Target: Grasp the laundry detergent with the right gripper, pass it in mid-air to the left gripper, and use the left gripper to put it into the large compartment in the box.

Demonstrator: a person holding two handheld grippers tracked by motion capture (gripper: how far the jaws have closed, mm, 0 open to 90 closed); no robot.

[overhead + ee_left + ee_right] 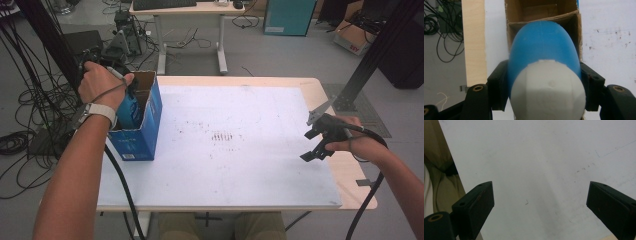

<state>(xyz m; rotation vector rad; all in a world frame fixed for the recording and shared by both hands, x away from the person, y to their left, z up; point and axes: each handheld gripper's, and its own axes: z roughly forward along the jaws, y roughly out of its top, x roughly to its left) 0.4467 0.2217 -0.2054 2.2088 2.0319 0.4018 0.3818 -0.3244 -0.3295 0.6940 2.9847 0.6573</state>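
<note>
At the left of the high view, a person's left hand is gripping the left tongs (129,102) and pointing them down into an open blue cardboard box (145,127) that is standing on the left edge of the counter (250,165). The tongs are pinching a blue bottle with a white cap (131,111), which is sitting partly inside the box's open top.

In the left gripper view, that bottle (544,72) is taking up the centre of the frame, white cap nearest the camera, with a black jaw pressing against each of its sides (the blue body is reaching into the brown inside of the box (571,22) at the top of the frame).

Across the middle of the high view, the counter's white surface is lying bare, with faint dark scuffs.

At the right of the high view, the right hand is holding the right tongs (312,145) above the counter's right edge, well apart from the box. In the right gripper view, the right tongs (540,202) are standing spread wide, with nothing between the jaws but white counter (536,157).
</note>
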